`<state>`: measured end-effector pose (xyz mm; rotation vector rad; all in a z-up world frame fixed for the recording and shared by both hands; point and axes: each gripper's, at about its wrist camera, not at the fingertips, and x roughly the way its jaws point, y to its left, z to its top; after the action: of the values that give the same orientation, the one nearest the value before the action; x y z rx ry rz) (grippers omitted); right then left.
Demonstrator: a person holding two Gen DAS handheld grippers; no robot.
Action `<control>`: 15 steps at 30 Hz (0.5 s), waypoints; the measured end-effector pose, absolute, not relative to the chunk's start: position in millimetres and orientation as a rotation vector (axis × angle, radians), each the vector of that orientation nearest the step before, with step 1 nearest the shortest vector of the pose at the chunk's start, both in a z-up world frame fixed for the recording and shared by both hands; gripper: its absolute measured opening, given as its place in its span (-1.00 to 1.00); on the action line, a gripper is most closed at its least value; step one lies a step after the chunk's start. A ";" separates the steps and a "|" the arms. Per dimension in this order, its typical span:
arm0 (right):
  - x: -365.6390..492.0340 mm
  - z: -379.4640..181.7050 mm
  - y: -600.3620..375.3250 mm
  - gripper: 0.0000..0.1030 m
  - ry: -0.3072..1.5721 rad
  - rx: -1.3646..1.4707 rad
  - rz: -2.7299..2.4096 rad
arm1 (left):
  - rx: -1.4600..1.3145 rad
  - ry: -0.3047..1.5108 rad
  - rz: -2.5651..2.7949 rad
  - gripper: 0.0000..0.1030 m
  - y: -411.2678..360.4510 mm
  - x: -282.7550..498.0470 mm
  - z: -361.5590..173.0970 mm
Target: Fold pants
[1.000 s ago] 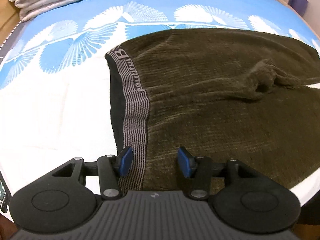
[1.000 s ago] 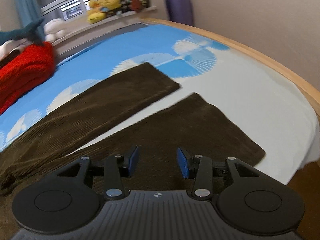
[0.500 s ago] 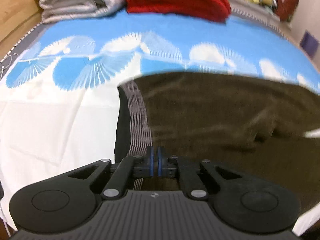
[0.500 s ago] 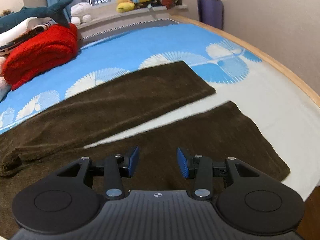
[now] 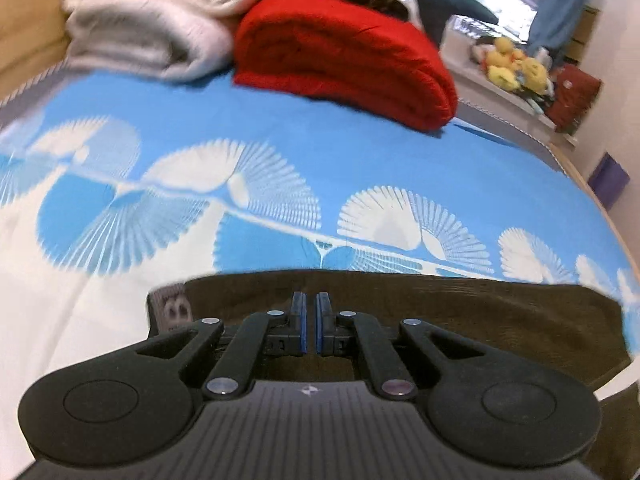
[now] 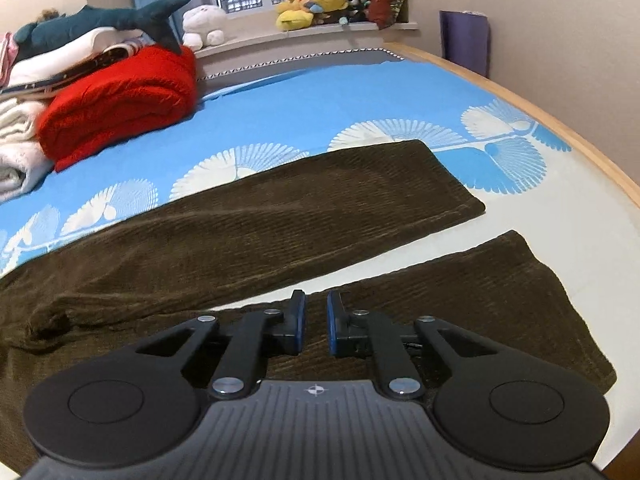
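Pants (image 6: 256, 232), soft limp corduroy, lay flat across the bed (image 6: 320, 104), filling the lower frames. Left gripper (image 5: 310, 322) jaws pinched their waist edge; right gripper (image 6: 316, 322) jaws had just been closing on the near leg's edge.

In the left wrist view the whole frame is smeared. The waistband (image 5: 170, 310) at lower left shows lettering too blurred to read, and the pants (image 5: 480, 320) run under the left gripper (image 5: 311, 322), so whether cloth is pinched between its nearly touching pads cannot be told. In the right wrist view the right gripper (image 6: 316, 324) covers the near leg's (image 6: 500, 300) lower edge. The folded white blanket (image 6: 16, 152) is cut off by the left edge.
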<state>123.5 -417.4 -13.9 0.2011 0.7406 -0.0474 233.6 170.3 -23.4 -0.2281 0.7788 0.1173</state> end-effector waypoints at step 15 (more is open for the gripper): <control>158.0 -62.7 -430.4 -0.76 1.081 0.113 -0.136 | -0.054 0.822 0.132 0.50 191.3 317.3 -97.4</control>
<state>158.0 -430.4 -62.7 0.1126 1.0809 -0.1357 317.3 191.3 -97.4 -0.0542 0.8223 0.1323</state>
